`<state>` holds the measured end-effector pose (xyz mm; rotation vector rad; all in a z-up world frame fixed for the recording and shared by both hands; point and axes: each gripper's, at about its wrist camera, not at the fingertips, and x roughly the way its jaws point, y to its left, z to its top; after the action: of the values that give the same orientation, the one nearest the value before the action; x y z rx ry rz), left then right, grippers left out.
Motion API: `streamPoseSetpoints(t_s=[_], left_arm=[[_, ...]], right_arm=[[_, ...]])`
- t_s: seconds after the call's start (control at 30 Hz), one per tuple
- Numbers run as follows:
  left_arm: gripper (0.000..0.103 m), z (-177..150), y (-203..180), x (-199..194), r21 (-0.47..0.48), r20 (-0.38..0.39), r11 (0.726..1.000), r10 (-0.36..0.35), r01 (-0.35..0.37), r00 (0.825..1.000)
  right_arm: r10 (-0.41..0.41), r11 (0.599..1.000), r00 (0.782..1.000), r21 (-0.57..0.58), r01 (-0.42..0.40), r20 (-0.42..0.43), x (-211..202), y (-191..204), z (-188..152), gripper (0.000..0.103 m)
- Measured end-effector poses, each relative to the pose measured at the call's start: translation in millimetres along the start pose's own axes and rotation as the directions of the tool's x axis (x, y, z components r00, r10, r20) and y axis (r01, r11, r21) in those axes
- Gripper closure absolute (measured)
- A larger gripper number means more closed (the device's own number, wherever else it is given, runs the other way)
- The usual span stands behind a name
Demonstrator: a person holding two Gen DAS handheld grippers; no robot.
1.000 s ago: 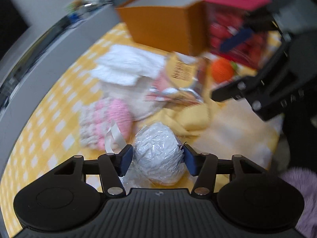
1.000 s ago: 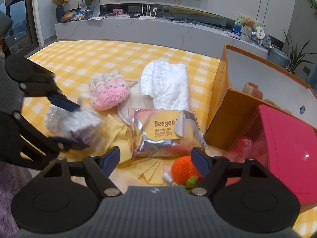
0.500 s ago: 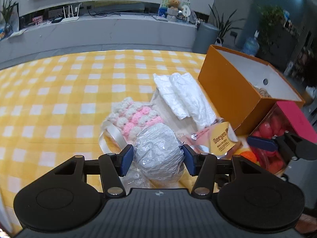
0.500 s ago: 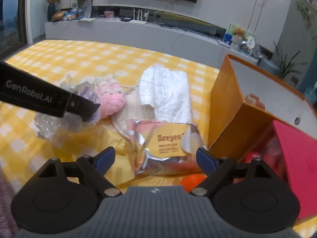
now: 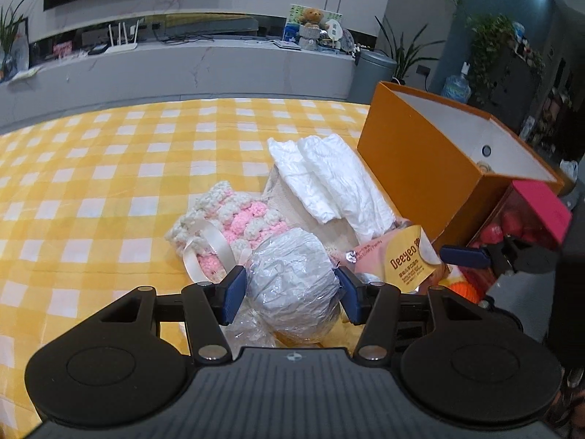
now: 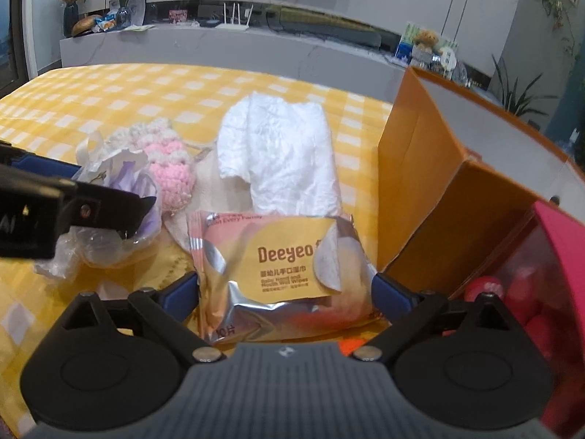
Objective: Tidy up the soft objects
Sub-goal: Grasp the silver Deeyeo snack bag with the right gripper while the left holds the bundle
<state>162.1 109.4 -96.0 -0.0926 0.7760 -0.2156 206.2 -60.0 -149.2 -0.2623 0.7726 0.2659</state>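
Note:
My left gripper [image 5: 290,294] is shut on a plastic-wrapped white ball [image 5: 292,281] and holds it above the yellow checked cloth; it also shows in the right wrist view [image 6: 120,201]. My right gripper [image 6: 285,291] is open, its fingers on either side of a Deeyeo wipes pack [image 6: 281,274], which also shows in the left wrist view [image 5: 398,256]. A pink and white crocheted piece [image 5: 234,219] and a folded white cloth [image 5: 329,179] lie behind. An open orange box [image 5: 438,168] stands at the right.
A pink-lidded clear box [image 6: 541,278] with red items stands at the right, next to the orange box [image 6: 449,190]. A small orange knitted ball [image 5: 464,291] lies beside the pack. A grey counter [image 5: 182,69] runs behind the table.
My left gripper has turned and risen with the wrapped ball still in it. My right gripper has moved forward so that its fingers now flank the wipes pack.

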Motion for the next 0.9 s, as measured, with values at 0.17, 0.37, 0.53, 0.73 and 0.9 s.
streamPoseSetpoints(t_s=[0.17, 0.37, 0.53, 0.73, 0.9], left_arm=[[0.042, 0, -1, -1, 0.007, -0.002, 1.000, 0.001, -0.001, 1.000], [0.042, -1, -2, -1, 0.025, -0.005, 1.000, 0.004, -0.004, 1.000], [0.042, -2, 0, -3, 0.018, 0.004, 1.000, 0.000, 0.000, 1.000], [0.042, -3, 4, -10, -0.007, 0.027, 1.000, -0.009, 0.009, 1.000], [0.042, -1, 2, -25, 0.002, 0.055, 1.000, 0.002, -0.002, 0.998]], right_arm=[[0.024, 1.000, 1.000, 0.005, -0.024, -0.009, -1, -3, 0, 0.017], [0.075, 0.996, 0.997, 0.040, -0.074, -0.029, -2, -15, 3, 0.029], [0.094, 0.995, 0.995, 0.033, -0.093, -0.029, -8, -18, 7, 0.039], [0.096, 0.995, 0.995, 0.003, -0.096, -0.002, -26, -19, 10, 0.044], [0.140, 0.990, 0.989, -0.037, -0.139, 0.048, -55, -21, 17, 0.044]])
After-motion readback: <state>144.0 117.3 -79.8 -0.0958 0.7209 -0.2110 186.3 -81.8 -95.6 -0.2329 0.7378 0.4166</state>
